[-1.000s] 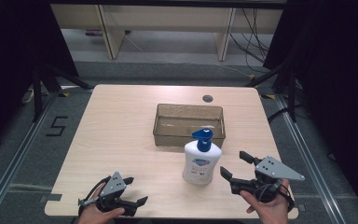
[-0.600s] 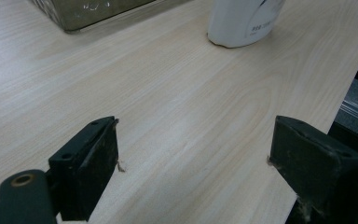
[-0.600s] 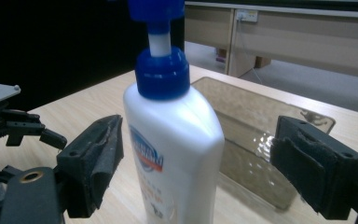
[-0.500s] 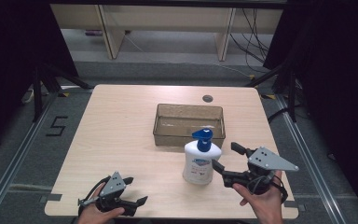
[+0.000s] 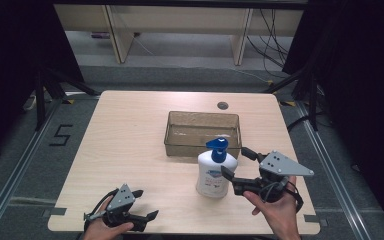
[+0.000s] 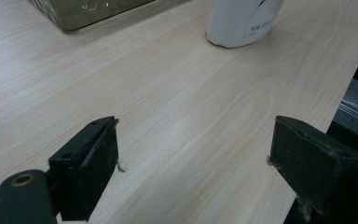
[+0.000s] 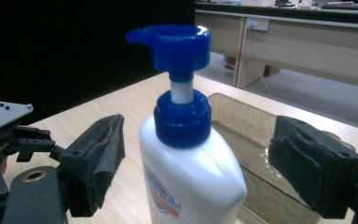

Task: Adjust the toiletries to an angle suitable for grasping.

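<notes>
Two hand-held tongs work over a pale wooden surface (image 5: 130, 130). At the near left corner, the left tongs (image 5: 146, 205) rest low in a hand, jaws spread wide with nothing between them; the left gripper view shows bare wood in the gap. Toward the middle, set back from the near edge, a clear rectangular tray (image 5: 203, 133) sits on the surface. Just in front of the tray's right half stands a white pump bottle (image 5: 215, 172) with a blue pump head, upright. Right of it, near the right part of the near edge, the right tongs (image 5: 236, 162) are held level, jaws wide apart on either side of the bottle; the right gripper view shows gaps on both sides, so they grip nothing
</notes>
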Action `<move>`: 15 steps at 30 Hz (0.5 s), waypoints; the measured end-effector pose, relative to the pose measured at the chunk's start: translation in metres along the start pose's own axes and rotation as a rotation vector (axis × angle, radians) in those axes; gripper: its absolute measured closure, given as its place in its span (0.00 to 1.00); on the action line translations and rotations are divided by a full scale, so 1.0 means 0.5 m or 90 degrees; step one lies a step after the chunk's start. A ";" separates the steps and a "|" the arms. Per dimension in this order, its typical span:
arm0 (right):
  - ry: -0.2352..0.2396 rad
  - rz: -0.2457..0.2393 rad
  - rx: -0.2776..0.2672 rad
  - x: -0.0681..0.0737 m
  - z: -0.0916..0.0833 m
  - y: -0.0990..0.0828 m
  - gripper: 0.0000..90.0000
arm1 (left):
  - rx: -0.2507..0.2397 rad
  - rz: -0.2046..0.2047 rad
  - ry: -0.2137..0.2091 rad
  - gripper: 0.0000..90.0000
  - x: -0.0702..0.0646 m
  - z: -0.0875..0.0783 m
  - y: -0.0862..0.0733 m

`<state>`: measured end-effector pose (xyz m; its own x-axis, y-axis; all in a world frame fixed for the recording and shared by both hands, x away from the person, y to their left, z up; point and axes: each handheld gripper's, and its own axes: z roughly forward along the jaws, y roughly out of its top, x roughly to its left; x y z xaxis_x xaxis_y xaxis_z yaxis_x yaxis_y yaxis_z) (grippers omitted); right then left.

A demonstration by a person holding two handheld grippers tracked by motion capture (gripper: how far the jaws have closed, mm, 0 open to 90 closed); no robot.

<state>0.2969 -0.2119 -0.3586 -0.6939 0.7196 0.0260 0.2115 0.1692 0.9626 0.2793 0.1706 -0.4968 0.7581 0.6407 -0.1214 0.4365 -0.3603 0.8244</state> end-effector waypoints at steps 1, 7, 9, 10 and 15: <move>-0.004 -0.012 -0.003 -0.002 0.002 0.002 0.21 | 0.000 -0.001 0.000 0.16 0.000 0.000 0.000; 0.010 0.008 0.007 0.004 0.012 0.008 0.22 | -0.001 -0.001 -0.002 0.16 0.000 0.001 0.000; 0.003 -0.011 0.002 0.001 0.016 0.012 0.22 | 0.000 0.000 -0.002 0.16 0.000 0.001 0.001; 0.003 -0.012 -0.001 0.001 0.018 0.013 0.23 | -0.001 -0.002 0.001 0.16 0.000 0.001 0.001; 0.008 -0.015 0.002 -0.002 0.028 0.017 0.24 | -0.001 -0.004 0.004 0.17 -0.001 0.001 0.002</move>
<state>0.3090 -0.2016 -0.3543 -0.7075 0.7066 0.0076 0.1975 0.1875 0.9622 0.2799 0.1695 -0.4963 0.7523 0.6473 -0.1229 0.4404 -0.3552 0.8245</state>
